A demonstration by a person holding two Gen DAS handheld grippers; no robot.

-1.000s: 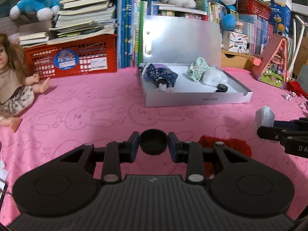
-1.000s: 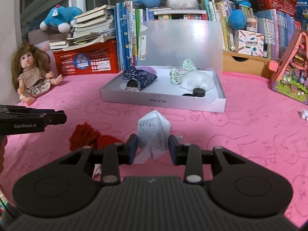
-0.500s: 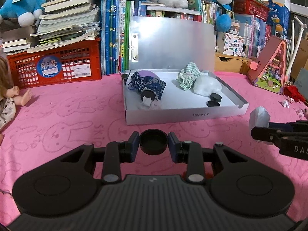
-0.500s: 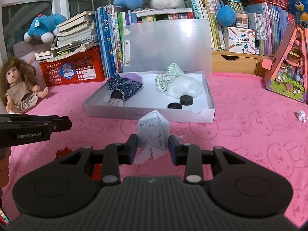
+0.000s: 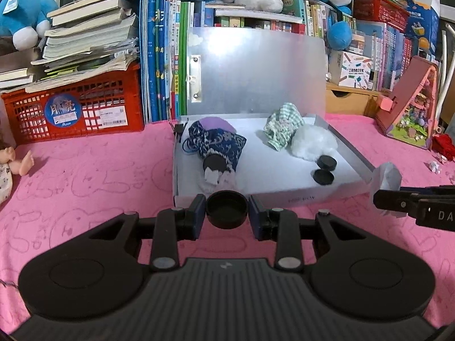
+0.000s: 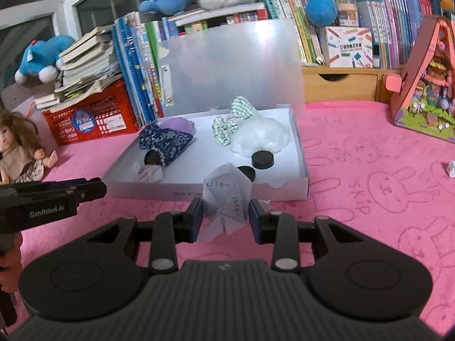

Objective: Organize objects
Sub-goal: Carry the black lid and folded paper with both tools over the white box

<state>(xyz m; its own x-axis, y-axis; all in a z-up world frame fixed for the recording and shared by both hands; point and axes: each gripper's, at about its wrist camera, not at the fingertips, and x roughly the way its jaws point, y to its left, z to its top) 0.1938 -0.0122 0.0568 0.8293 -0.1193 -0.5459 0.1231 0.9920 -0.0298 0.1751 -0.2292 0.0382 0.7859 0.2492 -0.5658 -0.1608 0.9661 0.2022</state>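
A doll sits at the far left on the pink desk cover, which is embossed with rabbits and the word "SKIP". Behind it a red crate bears a round blue sticker reading "Moon" and holds a heap of books, with a blue plush toy beside them. The left tongs are clamped on a black round cap, held just in front of the near wall of a white flat box; their side, seen from the right wrist camera, reads "GenRobot.AI". The box stands open, lid upright, in the middle of the desk. Inside it lie a dark blue patterned pouch, a green checked cloth, a white fluffy puff and two black discs. Its front wall carries small print too blurred to read. The right tongs grip a folded white paper shape printed with the sums "62 ÷ 9 =" and "25 ÷ 8 =", held just in front of the box and hiding part of one disc. Upright books line the back. At the far right stands a pink toy house.
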